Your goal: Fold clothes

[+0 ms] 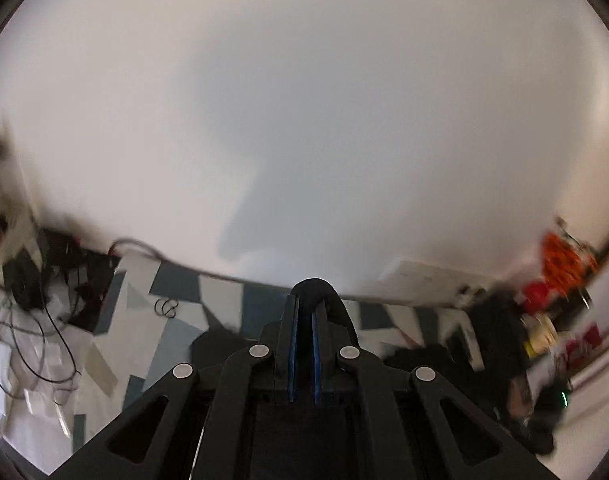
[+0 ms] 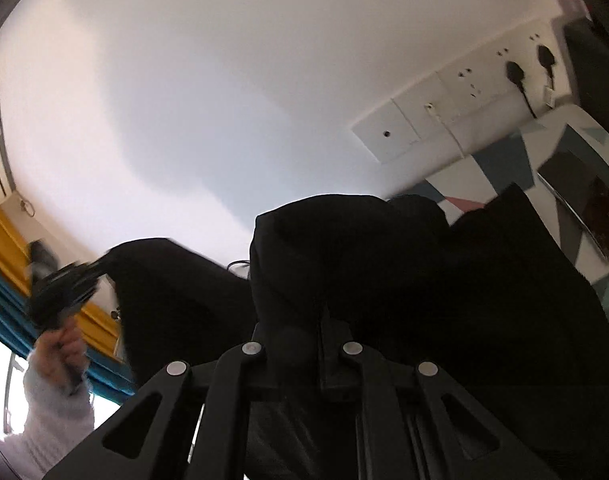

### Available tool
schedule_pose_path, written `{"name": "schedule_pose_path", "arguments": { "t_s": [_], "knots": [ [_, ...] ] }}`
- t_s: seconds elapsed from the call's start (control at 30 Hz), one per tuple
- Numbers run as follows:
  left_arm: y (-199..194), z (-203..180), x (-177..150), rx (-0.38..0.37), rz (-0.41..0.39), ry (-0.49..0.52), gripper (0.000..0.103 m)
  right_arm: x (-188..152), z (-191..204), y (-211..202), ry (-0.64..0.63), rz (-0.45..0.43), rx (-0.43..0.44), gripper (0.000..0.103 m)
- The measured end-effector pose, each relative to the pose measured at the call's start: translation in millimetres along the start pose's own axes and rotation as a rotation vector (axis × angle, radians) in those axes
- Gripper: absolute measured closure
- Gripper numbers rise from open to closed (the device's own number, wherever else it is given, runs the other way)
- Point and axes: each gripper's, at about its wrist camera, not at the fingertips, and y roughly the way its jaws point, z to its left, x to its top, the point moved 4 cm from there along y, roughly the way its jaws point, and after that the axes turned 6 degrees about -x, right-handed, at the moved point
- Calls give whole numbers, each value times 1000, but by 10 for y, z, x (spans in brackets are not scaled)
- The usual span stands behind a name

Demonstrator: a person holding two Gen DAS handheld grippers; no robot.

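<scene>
Left gripper [image 1: 304, 320] clamped tight, right gripper [image 2: 300, 328] pinched too (both angled downward).

Both wrist cameras face the white wall [image 1: 304, 100], sharing the patterned surface [image 2: 500, 160].

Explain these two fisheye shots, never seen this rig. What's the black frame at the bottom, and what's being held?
No robot here: a person holds a two-finger gripper in each hand, and each gripper has a camera looking forward along its fingers. The black frame at the bottom is the gripper's own linkage.

Left wrist view: the left gripper is closed, with a fold of black cloth looping out past the tips of its blue-padded fingers. Beyond lie a white wall and a surface with a blue, grey and white geometric cover, with tangled cables at the left.

Right wrist view: the right gripper is shut on the black garment, which covers its fingertips. At the left a hand in a light sleeve holds the other gripper, and the garment stretches across to it. Wall sockets show behind.
</scene>
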Motion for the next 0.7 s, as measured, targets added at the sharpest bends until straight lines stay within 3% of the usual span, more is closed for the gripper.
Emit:
{"name": "schedule_pose_path", "arguments": {
  "t_s": [0.13,0.3,0.37,0.43,0.5,0.53,0.6,0.7],
  "knots": [
    [550,364,212,43,25,-38,99,-136,15,56,31,1,6,94],
    [966,739,638,15,-36,-66,98,-194,538,252,-33,-9,57,94],
    [1261,928,641,28,72,-61,95,-252,771,455,-56,26,71,94],
    [1543,1184,442,29,254,-81,93,-326,876,679,-64,63,50,94],
    [1658,1424,167,15,384,-95,87,-420,929,917,-43,115,49,94],
    [1638,1532,35,6,415,-94,83,-467,957,1035,-34,140,47,94],
    [1493,1723,-178,-37,457,-126,57,-532,1038,1180,-55,157,27,94],
    [1155,2004,-385,-105,482,-189,48,-564,1177,1311,-80,171,10,94]
  ]
}}
